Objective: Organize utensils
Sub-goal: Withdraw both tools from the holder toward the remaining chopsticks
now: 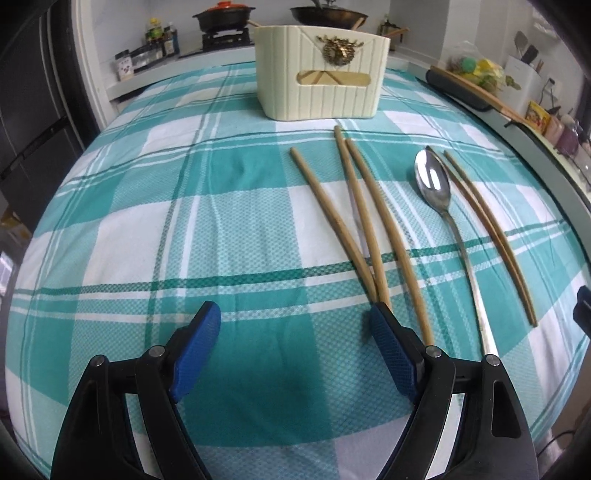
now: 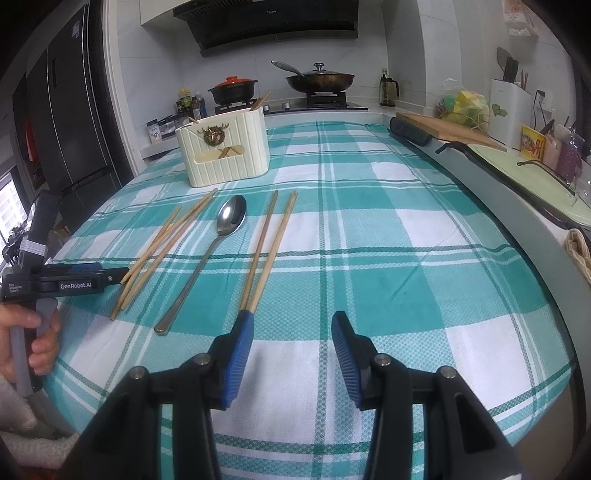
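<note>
The left gripper [image 2: 110,277] carries the white label "GenRobot.AI" on its black side; smaller print on the block at its rear is too fine to read. A hand [image 2: 35,339] holds its grip at the 9 o'clock edge of the right wrist view. Its fingers [image 1: 201,332] stand wide apart with only cloth between them; the right-hand one covers the near ends of three chopsticks [image 1: 354,214]. Whether it touches them cannot be told.

The right gripper [image 2: 291,332] has its fingers [image 2: 240,350] parted and empty, the left tip hiding the near ends of two chopsticks [image 2: 271,243].

A spoon [image 2: 225,229] lies between the two groups, bowl toward 12 o'clock. All rest on the plaid tablecloth [image 2: 406,258] over the table. The cream holder [image 2: 225,151] stands at 11 o'clock of the right wrist view, with sticks seen through its slot. The range hood [image 2: 266,22] bears a logo, too faint to read.
</note>
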`<state>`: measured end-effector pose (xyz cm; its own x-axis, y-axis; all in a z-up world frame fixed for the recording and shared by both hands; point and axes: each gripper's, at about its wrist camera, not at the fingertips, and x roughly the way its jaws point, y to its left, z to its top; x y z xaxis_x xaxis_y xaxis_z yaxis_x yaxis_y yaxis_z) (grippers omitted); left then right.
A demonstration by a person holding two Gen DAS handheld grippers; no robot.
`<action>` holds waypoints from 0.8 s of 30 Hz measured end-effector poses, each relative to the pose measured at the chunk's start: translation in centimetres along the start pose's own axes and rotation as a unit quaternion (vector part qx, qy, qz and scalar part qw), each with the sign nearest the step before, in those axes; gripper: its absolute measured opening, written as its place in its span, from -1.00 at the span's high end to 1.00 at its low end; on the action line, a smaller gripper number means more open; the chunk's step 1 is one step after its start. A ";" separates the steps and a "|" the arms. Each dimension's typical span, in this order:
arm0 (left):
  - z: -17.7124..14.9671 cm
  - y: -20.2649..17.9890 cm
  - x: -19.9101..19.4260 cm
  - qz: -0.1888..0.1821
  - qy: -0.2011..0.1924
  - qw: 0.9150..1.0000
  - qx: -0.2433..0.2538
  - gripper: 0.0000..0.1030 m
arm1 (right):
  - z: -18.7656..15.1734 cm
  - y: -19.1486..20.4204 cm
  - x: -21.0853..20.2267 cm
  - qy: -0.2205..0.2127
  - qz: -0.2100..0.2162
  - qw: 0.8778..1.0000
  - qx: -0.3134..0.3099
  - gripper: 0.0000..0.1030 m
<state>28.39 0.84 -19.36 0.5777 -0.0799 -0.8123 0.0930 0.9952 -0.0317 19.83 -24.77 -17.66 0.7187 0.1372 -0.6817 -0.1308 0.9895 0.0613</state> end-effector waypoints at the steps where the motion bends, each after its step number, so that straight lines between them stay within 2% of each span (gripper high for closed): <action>1: 0.0 -0.3 -0.3 -0.010 -0.001 1.000 0.002 -0.64 | 0.0 0.0 0.0 0.000 0.000 1.000 0.000 0.13; 5: -0.2 -0.8 -0.9 -0.016 -0.006 1.000 0.006 -0.67 | 0.2 0.3 -0.2 -0.008 -0.001 1.000 -0.008 0.13; 12: 1.5 1.2 -0.1 -0.041 0.002 0.997 -0.060 -0.67 | 0.5 -0.3 0.9 0.011 0.005 1.000 0.002 0.14; 14: 2.5 1.2 0.4 -0.038 -0.002 0.997 -0.069 -0.67 | 1.1 -0.3 1.4 0.013 0.010 1.000 0.003 0.14; 18: 4.4 0.7 2.1 -0.010 0.002 0.997 -0.078 -0.67 | 3.1 -0.3 3.0 0.014 0.024 1.000 0.005 0.23; 21: 4.5 0.6 3.2 0.022 0.017 0.996 -0.081 -0.66 | 4.5 0.1 5.3 0.033 0.035 0.999 0.006 0.50; 24: 4.2 0.1 3.3 0.042 0.016 0.997 -0.067 -0.67 | 5.3 0.6 7.2 0.046 0.045 0.998 0.006 0.53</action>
<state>33.69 0.40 -19.64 0.5526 0.0047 -0.8334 -0.0652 0.9972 -0.0376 28.59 -22.94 -18.69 0.6381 0.2211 -0.7375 -0.1839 0.9739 0.1329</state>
